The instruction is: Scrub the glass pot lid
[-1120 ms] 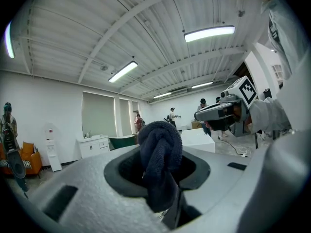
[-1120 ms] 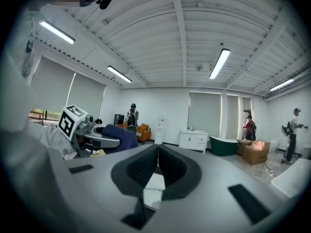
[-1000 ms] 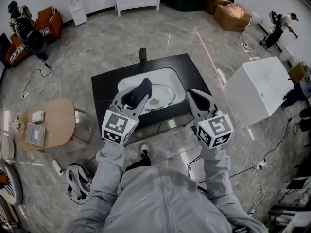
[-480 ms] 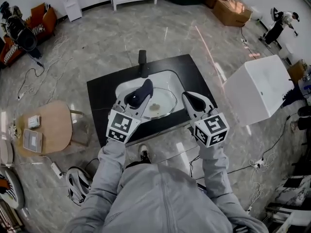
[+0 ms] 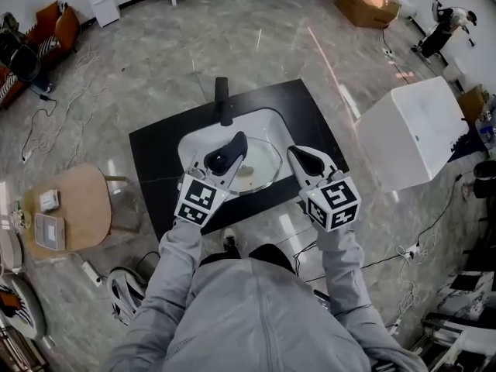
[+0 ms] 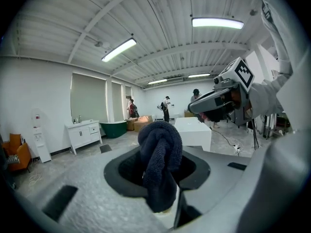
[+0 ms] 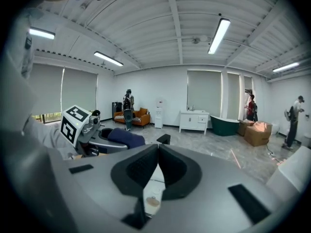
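Left gripper (image 5: 229, 150) clamped dark cloth (image 6: 159, 163), poised for scrubbing; right gripper (image 5: 294, 153) closed, empty; glass lid (image 5: 262, 163) lay in sink (image 5: 197, 139) below.

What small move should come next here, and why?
Probably lower the left gripper onto the glass lid: its jaws are shut on the dark cloth, which appears to hang above the lid lying in the sink.
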Motion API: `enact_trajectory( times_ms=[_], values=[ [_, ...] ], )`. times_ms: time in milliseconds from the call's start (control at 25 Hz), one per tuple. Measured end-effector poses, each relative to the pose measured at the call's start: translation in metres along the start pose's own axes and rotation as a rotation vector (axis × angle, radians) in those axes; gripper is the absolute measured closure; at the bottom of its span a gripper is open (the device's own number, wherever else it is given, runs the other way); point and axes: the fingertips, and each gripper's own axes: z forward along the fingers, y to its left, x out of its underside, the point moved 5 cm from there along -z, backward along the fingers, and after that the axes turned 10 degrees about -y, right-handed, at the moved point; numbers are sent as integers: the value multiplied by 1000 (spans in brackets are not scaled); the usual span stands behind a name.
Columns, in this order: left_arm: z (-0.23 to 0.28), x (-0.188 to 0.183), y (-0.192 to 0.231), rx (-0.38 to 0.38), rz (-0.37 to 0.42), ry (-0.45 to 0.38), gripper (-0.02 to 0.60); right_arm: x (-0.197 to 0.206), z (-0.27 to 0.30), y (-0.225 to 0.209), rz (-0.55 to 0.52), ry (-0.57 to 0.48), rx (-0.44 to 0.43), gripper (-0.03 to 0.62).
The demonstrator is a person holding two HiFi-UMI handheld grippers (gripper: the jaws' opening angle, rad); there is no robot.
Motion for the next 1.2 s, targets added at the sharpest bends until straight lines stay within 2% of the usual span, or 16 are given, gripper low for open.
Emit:
enact_trajectory(
  times_ms=[320, 720, 1000, 1200],
  values=[
    [28, 36, -4, -1, -60, 82, 451, 20, 10, -30, 52, 43, 9, 565],
    [71, 102, 7, -53, -90, 242, 451, 56, 47, -81, 57, 141, -78, 565],
    [103, 146, 18, -41, -69, 353, 451, 91, 66, -102, 99, 201, -108, 565],
    [123, 171, 16, -27, -113, 402, 451, 114, 72, -112, 134, 240, -114, 565]
  ],
)
